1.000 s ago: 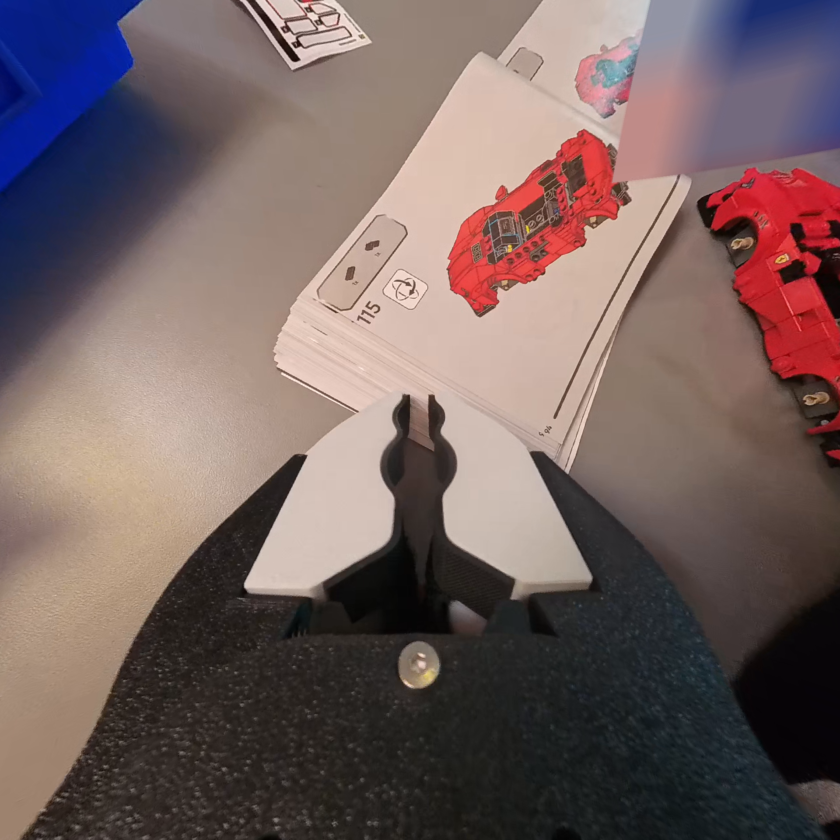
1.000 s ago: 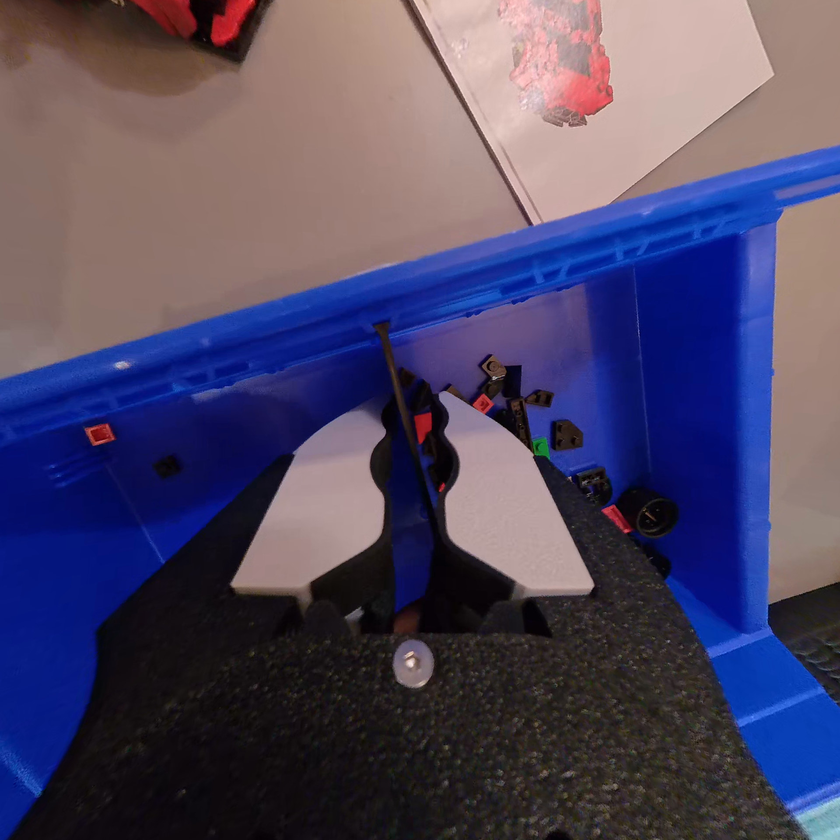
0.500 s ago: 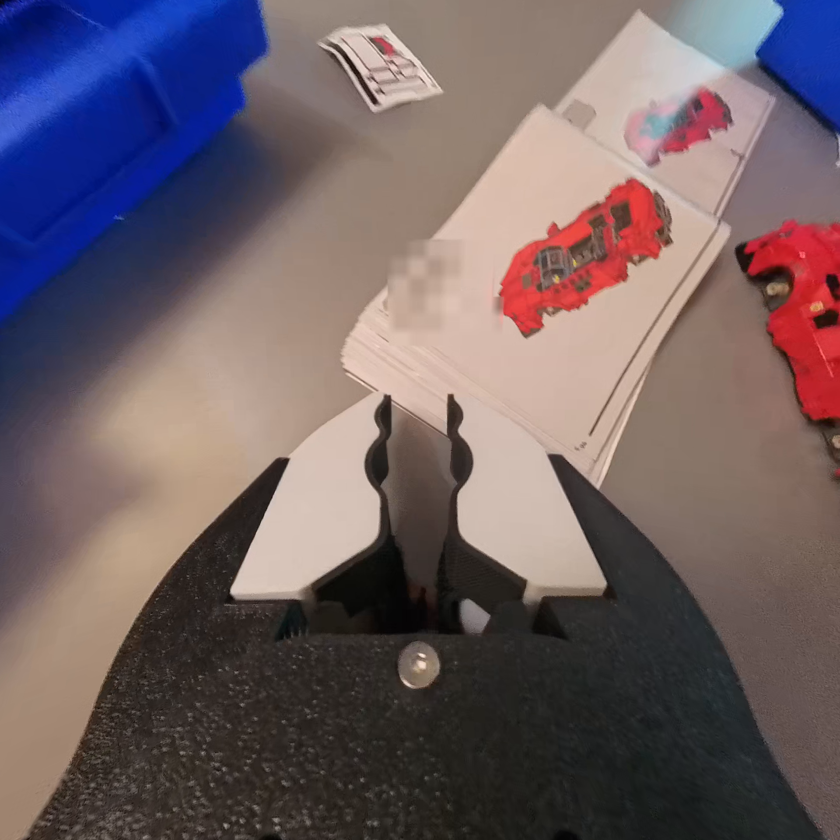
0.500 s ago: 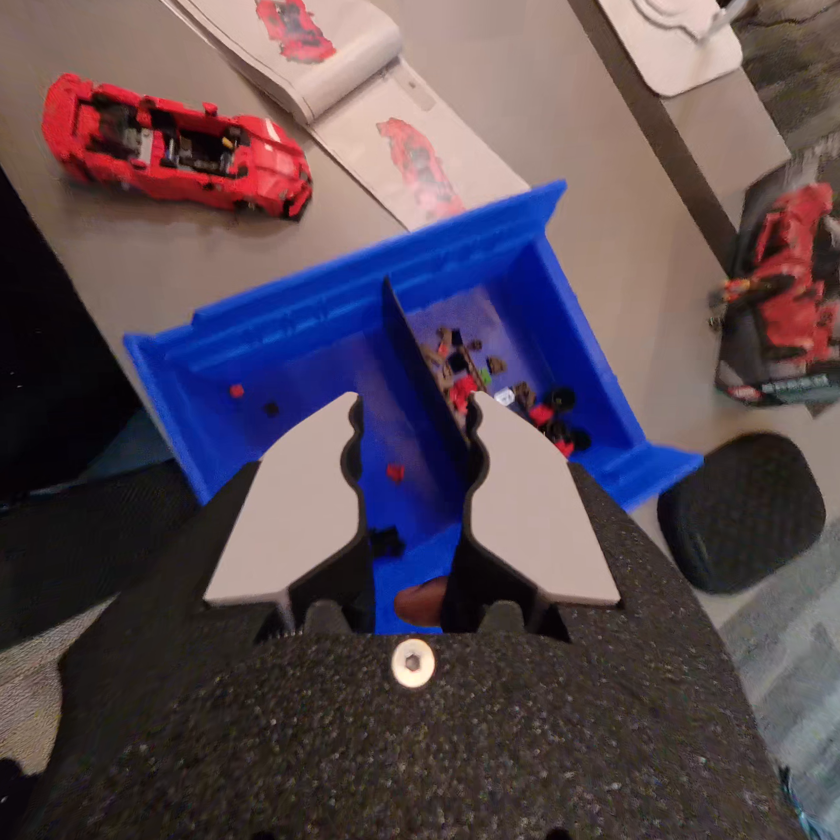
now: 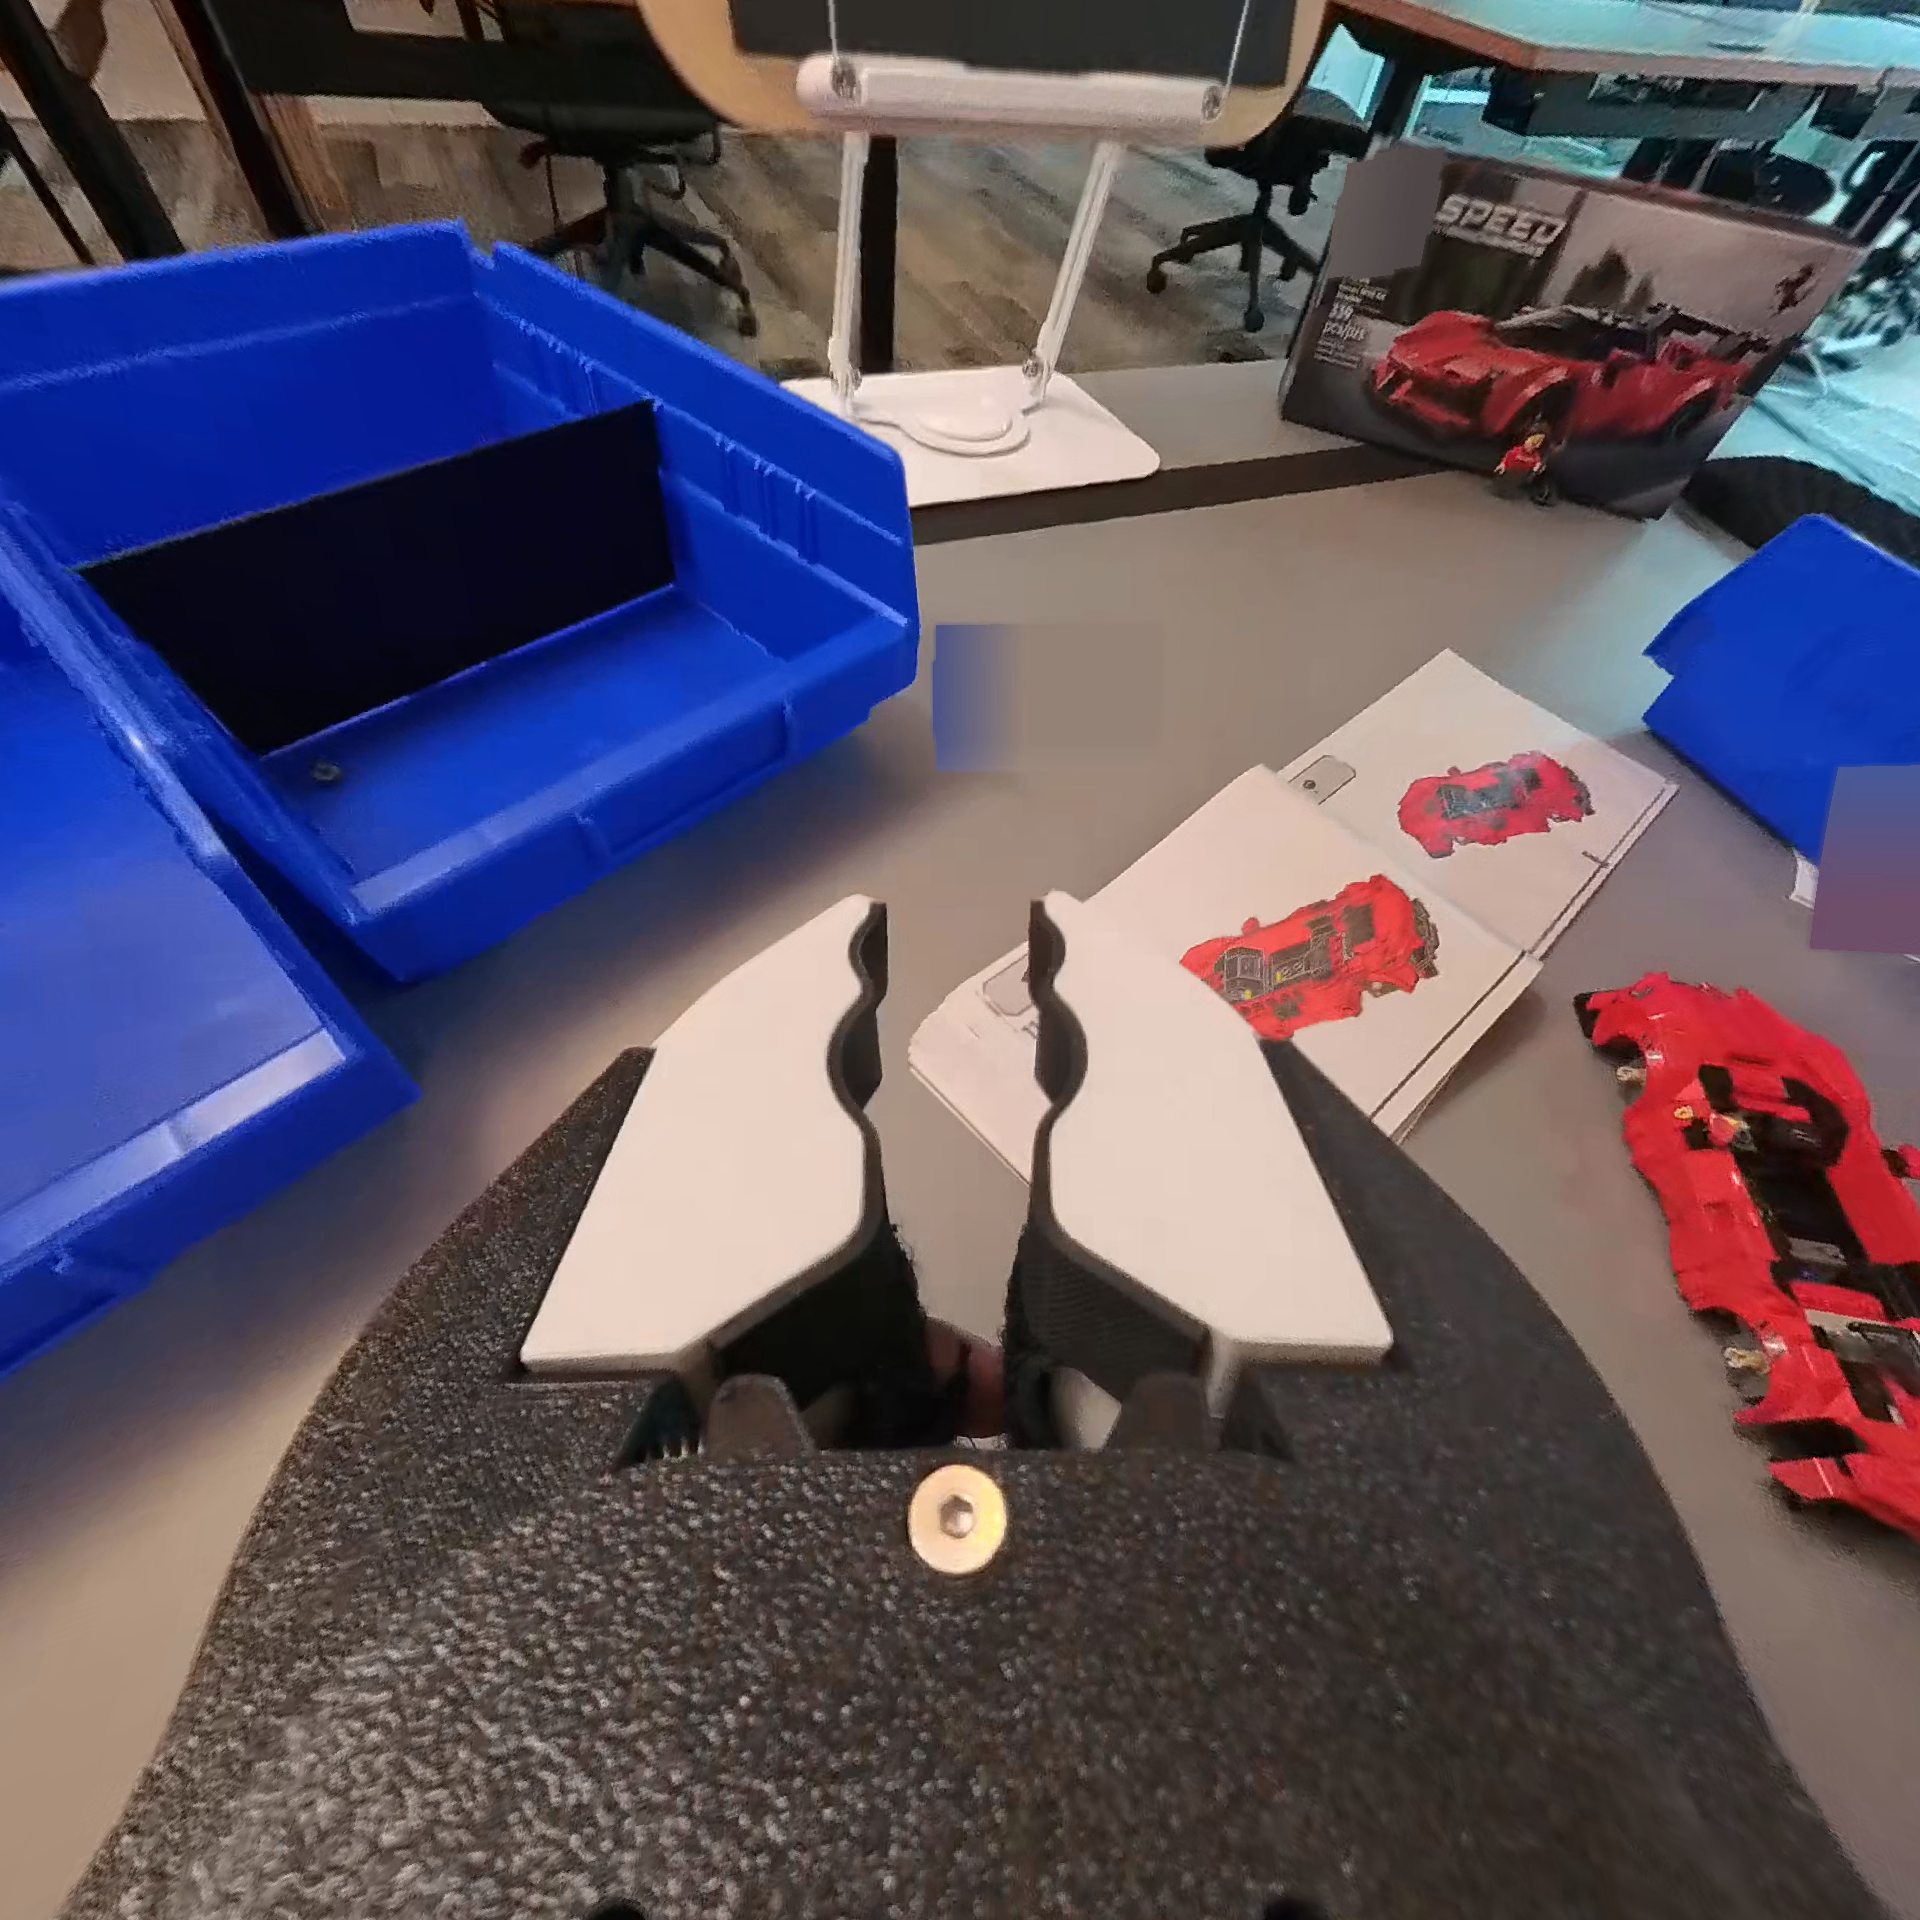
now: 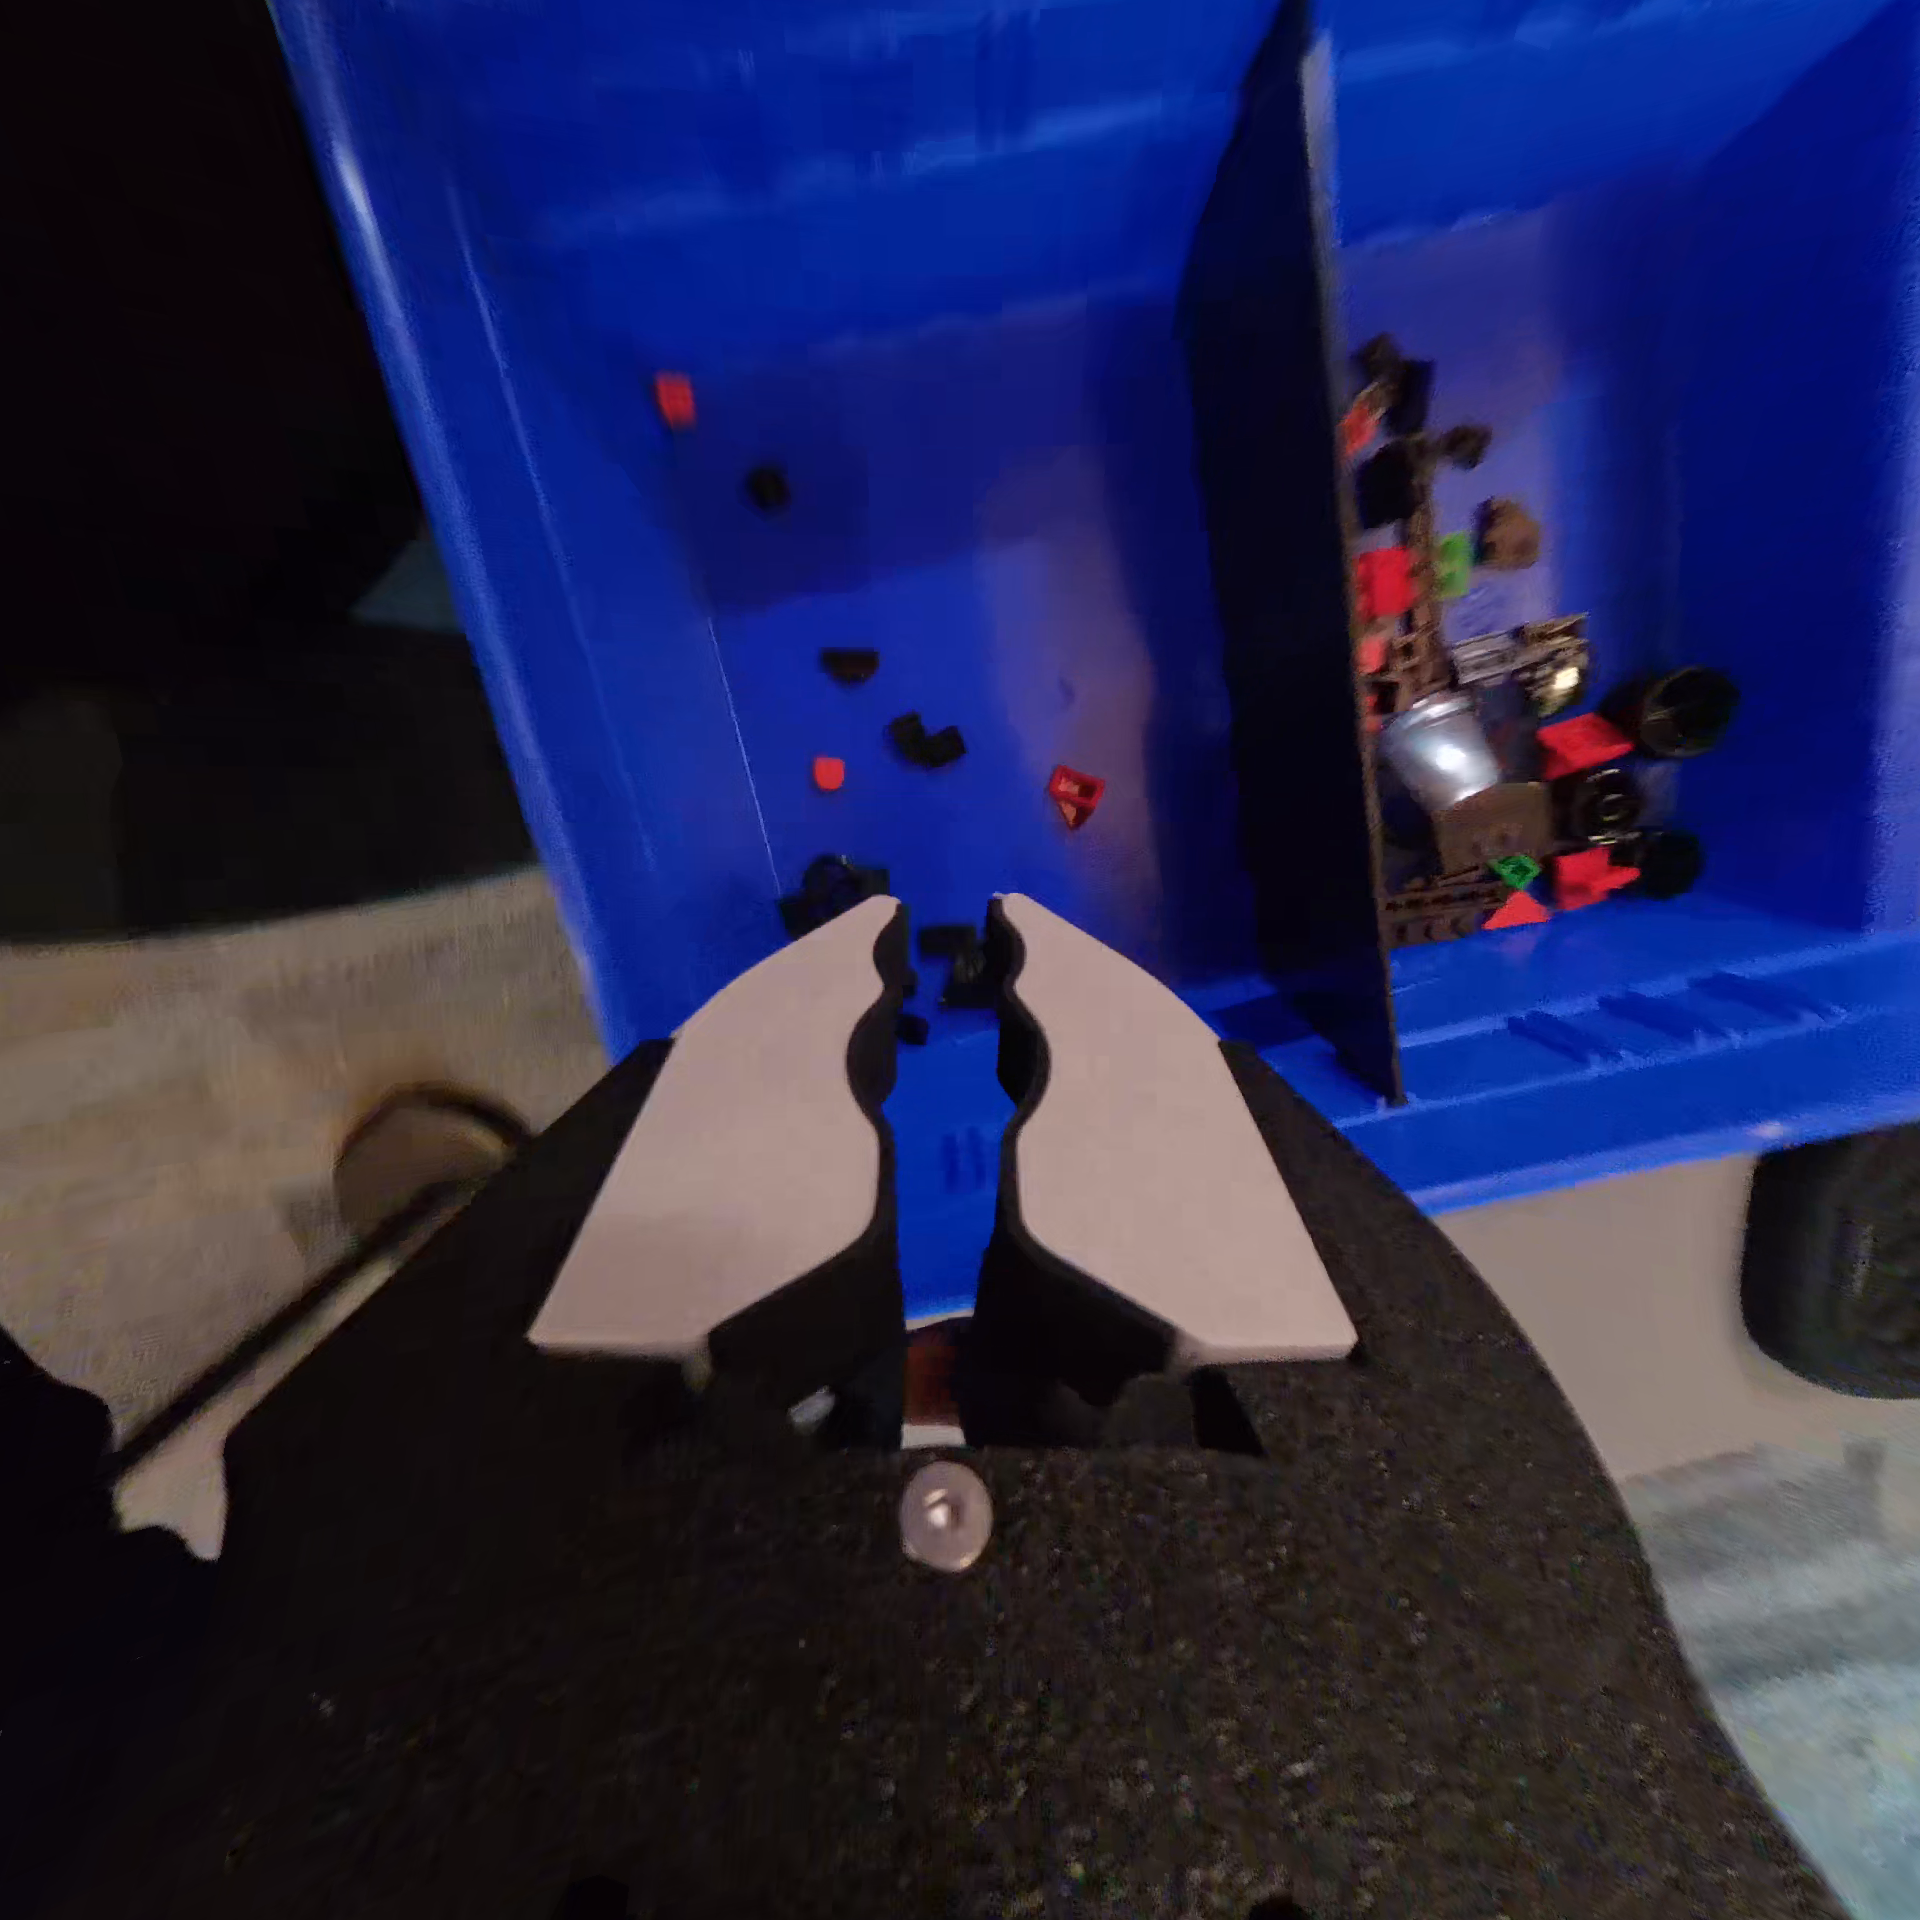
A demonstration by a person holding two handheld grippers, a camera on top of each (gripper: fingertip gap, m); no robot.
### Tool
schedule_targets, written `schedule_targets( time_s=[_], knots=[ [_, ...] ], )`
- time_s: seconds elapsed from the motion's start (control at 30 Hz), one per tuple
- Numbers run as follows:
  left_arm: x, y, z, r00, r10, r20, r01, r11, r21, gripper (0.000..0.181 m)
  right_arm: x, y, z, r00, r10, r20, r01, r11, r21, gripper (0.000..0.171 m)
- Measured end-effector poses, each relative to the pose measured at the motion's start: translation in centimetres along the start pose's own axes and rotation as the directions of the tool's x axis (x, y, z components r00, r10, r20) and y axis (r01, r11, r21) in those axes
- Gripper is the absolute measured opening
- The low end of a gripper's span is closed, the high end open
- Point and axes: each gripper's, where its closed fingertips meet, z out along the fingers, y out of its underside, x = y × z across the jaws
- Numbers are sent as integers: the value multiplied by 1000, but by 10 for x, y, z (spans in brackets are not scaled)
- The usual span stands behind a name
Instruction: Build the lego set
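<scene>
The partly built red Lego car [image 5: 1766, 1195] lies on the grey table at the right. The open instruction booklet [image 5: 1299, 935] lies just beyond my left gripper [image 5: 956, 914], which is open, empty and held above the table. My right gripper [image 6: 945, 914] is open with a narrow gap and empty. It hovers over the near end of a blue parts bin [image 6: 935, 208], with small black pieces [image 6: 956, 956] between its tips. A dark divider [image 6: 1278, 623] splits the bin. The left compartment holds a few red and black pieces [image 6: 1075, 795]; the right holds several more [image 6: 1455, 748].
A large blue bin [image 5: 831, 540] with a dark divider stands left of my left gripper, with another blue bin against it. The set's box [image 5: 1558, 343] and a white stand [image 5: 977, 426] are at the far edge. A blue bin corner [image 5: 1787, 675] is at the right. My right fingertips sit around 55 cm from my left ones.
My left gripper has risen, pulled back from the booklet and opened wider. My right gripper has dropped close over the bin's left compartment, and its jaws have narrowed.
</scene>
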Motion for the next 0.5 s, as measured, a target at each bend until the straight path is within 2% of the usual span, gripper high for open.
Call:
schedule_targets(
  time_s=[0.1,0.17,0.37,0.5],
  knots=[
    [12,-4,1,999,34,-24,-34,999,7,26,-2,20,28,994,-86,66,99,965,-244,15],
    [19,-4,2,997,58,-42,-58,998,10,26,-5,30,39,988,-116,101,145,927,-347,19],
    [25,0,6,992,76,-96,-75,997,12,26,-5,39,60,987,-104,126,147,905,-400,19],
    [21,1,6,991,71,-115,-70,997,11,26,-2,49,62,988,-95,118,141,862,-487,21]
  ],
)
